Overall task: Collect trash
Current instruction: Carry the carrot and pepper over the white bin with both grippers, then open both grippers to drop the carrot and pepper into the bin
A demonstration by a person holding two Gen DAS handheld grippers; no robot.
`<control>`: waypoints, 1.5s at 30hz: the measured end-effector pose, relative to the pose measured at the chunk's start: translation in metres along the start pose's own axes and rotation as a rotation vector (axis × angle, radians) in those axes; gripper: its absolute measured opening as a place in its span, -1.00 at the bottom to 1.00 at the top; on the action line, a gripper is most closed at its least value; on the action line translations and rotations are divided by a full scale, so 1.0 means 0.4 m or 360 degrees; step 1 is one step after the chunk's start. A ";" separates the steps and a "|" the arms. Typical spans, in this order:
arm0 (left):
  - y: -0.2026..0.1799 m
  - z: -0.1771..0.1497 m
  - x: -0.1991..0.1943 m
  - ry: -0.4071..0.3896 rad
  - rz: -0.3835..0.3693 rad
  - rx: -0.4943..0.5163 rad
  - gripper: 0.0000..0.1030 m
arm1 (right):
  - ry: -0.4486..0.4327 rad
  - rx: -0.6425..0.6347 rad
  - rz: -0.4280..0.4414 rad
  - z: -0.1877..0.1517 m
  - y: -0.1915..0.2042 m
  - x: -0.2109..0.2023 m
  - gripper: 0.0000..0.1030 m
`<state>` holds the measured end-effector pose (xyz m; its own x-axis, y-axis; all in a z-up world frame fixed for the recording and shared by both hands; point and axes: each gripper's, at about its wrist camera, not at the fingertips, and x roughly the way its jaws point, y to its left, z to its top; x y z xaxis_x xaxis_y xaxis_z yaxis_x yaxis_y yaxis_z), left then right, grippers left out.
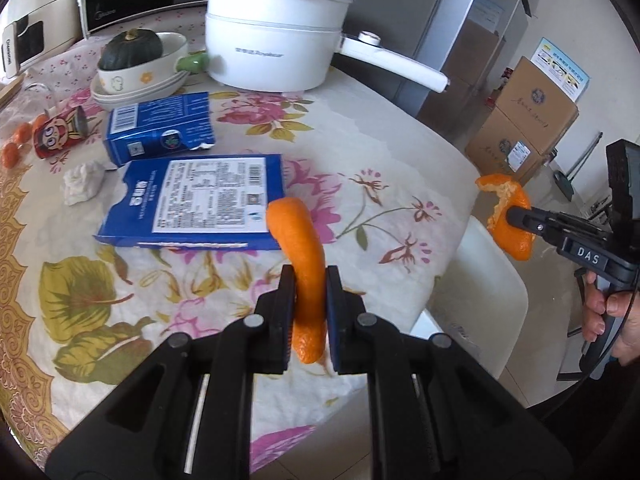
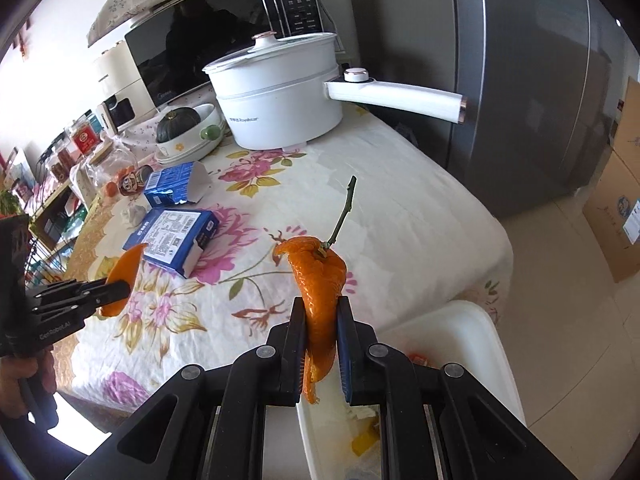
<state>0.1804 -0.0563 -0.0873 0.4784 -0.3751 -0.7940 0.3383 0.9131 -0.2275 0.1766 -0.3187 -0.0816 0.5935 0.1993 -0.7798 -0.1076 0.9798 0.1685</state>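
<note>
1. At the far left of the floral-cloth tabletop lie small orange fruits and a red cartoon-printed can on its side, with a crumpled white tissue wad just in front of them.
2. Behind these, a dark green squash sits in a cream ceramic bowl.
3. An opened blue milk carton lies on its side, and nearer the camera lies a flat blue cardboard box with a white label.
4. A white electric pot with a long handle stands at the back of the tabletop.
5. The left hand-held gripper is clenched on a curved strip of orange peel; the strip stands up between its fingers, lifted off the cloth, its upper end in front of the box's right corner.
6. To the right, past the tabletop's edge, the right hand-held gripper is clamped on a second piece of orange peel with a green stem, which juts upward from between its fingers.
7. That second piece hangs above a white plastic bin that stands just beside the tabletop's edge; scraps lie inside the bin.
</note>
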 end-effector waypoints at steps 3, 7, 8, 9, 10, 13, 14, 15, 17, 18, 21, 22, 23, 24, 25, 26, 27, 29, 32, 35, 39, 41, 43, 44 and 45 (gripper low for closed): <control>-0.060 0.004 0.019 0.0014 -0.0072 0.0059 -0.70 | 0.0037 0.0033 -0.0037 -0.022 -0.035 -0.006 -0.72; -0.138 0.000 0.056 0.0061 -0.0154 0.0153 -0.70 | 0.0097 0.0091 -0.0085 -0.053 -0.082 -0.013 -0.72; -0.158 -0.002 0.066 0.0075 -0.0176 0.0183 -0.70 | 0.0121 0.0114 -0.0101 -0.062 -0.096 -0.016 -0.72; -0.181 -0.006 0.077 0.0093 -0.0196 0.0220 -0.70 | 0.0156 0.0149 -0.0124 -0.074 -0.114 -0.018 -0.72; -0.206 -0.010 0.089 0.0111 -0.0212 0.0261 -0.70 | 0.0190 0.0179 -0.0148 -0.083 -0.129 -0.018 -0.72; -0.273 -0.021 0.126 0.0178 -0.0287 0.0345 -0.70 | 0.0297 0.0272 -0.0216 -0.114 -0.177 -0.017 -0.72; -0.294 -0.025 0.137 0.0202 -0.0316 0.0367 -0.70 | 0.0329 0.0305 -0.0229 -0.126 -0.194 -0.016 -0.72; -0.316 -0.029 0.148 0.0226 -0.0343 0.0393 -0.70 | 0.0354 0.0328 -0.0242 -0.136 -0.208 -0.014 -0.72; -0.355 -0.036 0.168 0.0264 -0.0379 0.0445 -0.70 | 0.0405 0.0367 -0.0269 -0.154 -0.230 -0.011 -0.72; -0.370 -0.039 0.175 0.0276 -0.0391 0.0464 -0.69 | 0.0427 0.0386 -0.0278 -0.164 -0.240 -0.010 -0.72; -0.406 -0.047 0.196 0.0314 -0.0417 0.0507 -0.69 | 0.0473 0.0412 -0.0297 -0.182 -0.258 -0.008 -0.72; -0.414 -0.052 0.203 0.0323 -0.0416 0.0520 -0.69 | 0.0481 0.0416 -0.0301 -0.187 -0.261 -0.008 -0.72; -0.420 -0.055 0.211 0.0334 -0.0413 0.0532 -0.69 | 0.0489 0.0420 -0.0304 -0.191 -0.265 -0.008 -0.72; -0.424 -0.057 0.217 0.0343 -0.0407 0.0540 -0.69 | 0.0496 0.0424 -0.0306 -0.194 -0.268 -0.008 -0.72; -0.426 -0.056 0.224 0.0351 -0.0400 0.0543 -0.69 | 0.0502 0.0430 -0.0307 -0.198 -0.271 -0.008 -0.72; -0.427 -0.057 0.229 0.0357 -0.0393 0.0545 -0.69 | 0.0507 0.0437 -0.0307 -0.201 -0.274 -0.010 -0.72; -0.427 -0.057 0.233 0.0359 -0.0387 0.0546 -0.69 | 0.0511 0.0442 -0.0308 -0.203 -0.277 -0.010 -0.72; -0.424 -0.058 0.234 0.0347 -0.0354 0.0552 -0.69 | 0.0515 0.0442 -0.0310 -0.203 -0.279 -0.011 -0.72; -0.426 -0.059 0.239 0.0347 -0.0332 0.0565 -0.35 | 0.0520 0.0433 -0.0319 -0.202 -0.276 -0.006 -0.72; -0.420 -0.061 0.232 0.0307 -0.0235 0.0553 0.44 | 0.0530 0.0432 -0.0323 -0.200 -0.271 0.001 -0.72; -0.404 -0.048 0.214 0.0275 -0.0227 0.0521 0.45 | 0.0536 0.0436 -0.0329 -0.200 -0.271 0.002 -0.72; -0.390 -0.044 0.213 0.0276 -0.0224 0.0498 0.46 | 0.0540 0.0439 -0.0333 -0.201 -0.272 0.005 -0.72; -0.375 -0.041 0.207 0.0273 -0.0217 0.0475 0.47 | 0.0546 0.0441 -0.0333 -0.200 -0.272 0.009 -0.72; -0.365 -0.042 0.203 0.0272 -0.0212 0.0468 0.47 | 0.0549 0.0441 -0.0333 -0.199 -0.271 0.011 -0.72; -0.360 -0.041 0.200 0.0269 -0.0208 0.0462 0.47 | 0.0551 0.0441 -0.0334 -0.199 -0.271 0.014 -0.72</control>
<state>0.1565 -0.2150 -0.1272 0.2833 -0.4316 -0.8564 0.6152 0.7668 -0.1830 0.1281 -0.4227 -0.1520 0.2746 0.0377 -0.9608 0.2304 0.9675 0.1038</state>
